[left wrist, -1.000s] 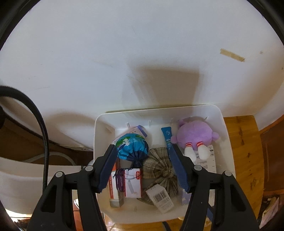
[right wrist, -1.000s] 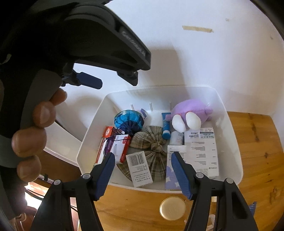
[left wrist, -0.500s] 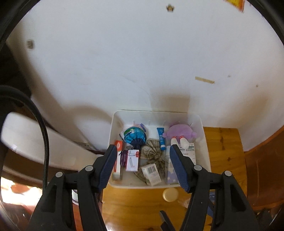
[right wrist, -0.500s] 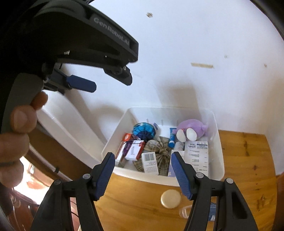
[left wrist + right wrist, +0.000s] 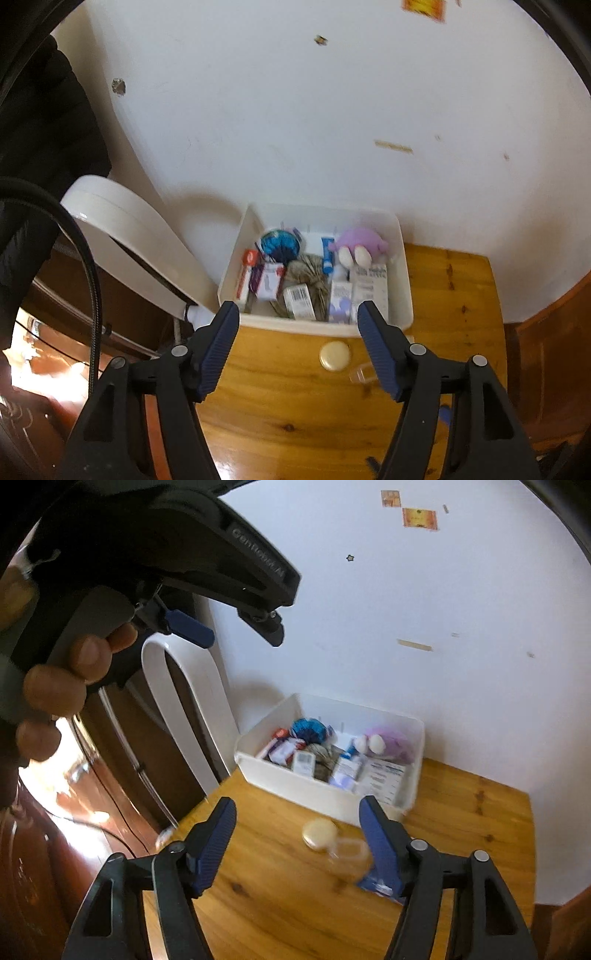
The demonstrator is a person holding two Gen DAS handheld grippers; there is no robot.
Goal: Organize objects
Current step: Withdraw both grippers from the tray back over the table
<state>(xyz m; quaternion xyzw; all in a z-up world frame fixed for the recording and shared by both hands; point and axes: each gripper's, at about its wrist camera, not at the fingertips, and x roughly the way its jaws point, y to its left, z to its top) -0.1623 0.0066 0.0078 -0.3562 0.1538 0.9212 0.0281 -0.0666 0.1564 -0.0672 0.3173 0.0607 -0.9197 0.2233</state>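
Left wrist view: the left gripper (image 5: 295, 319) hangs with its jaws spread wide and nothing between them, above a wooden table (image 5: 295, 406); a white bin (image 5: 404, 295) sits at the far edge of the table against a white wall (image 5: 295, 110); the bin is crowded; at its back left lies a blue ball (image 5: 279, 243), at its back right a purple plush (image 5: 360, 242) with white feet, and between them a blue tube (image 5: 327, 254) stands on end; a red box (image 5: 245, 275) runs along the left wall, a white box (image 5: 271, 282) just beside it; a plaid cloth (image 5: 314, 275) fills the middle with a barcode tag (image 5: 300, 301) resting on it; a white leaflet (image 5: 371, 290) lies flat on the right; a round cream lid (image 5: 335, 355) lies on the table just in front of the bin, a clear cup (image 5: 362, 374) near it, blurred; a white curved lid (image 5: 129, 243) leans left of the bin

Right wrist view: the right gripper (image 5: 299, 821) is likewise held wide apart and empty, over the table (image 5: 277, 904); the bin (image 5: 295, 786) lies ahead with the ball (image 5: 308, 729), plush (image 5: 391, 742), cloth (image 5: 325, 760) and leaflet (image 5: 384, 777) inside; the cream lid (image 5: 319, 834) and clear cup (image 5: 349, 856) sit between the fingertips and the bin; a blue packet (image 5: 376, 884) lies by the right finger; a hand (image 5: 62, 679) holding the other gripper fills the upper left
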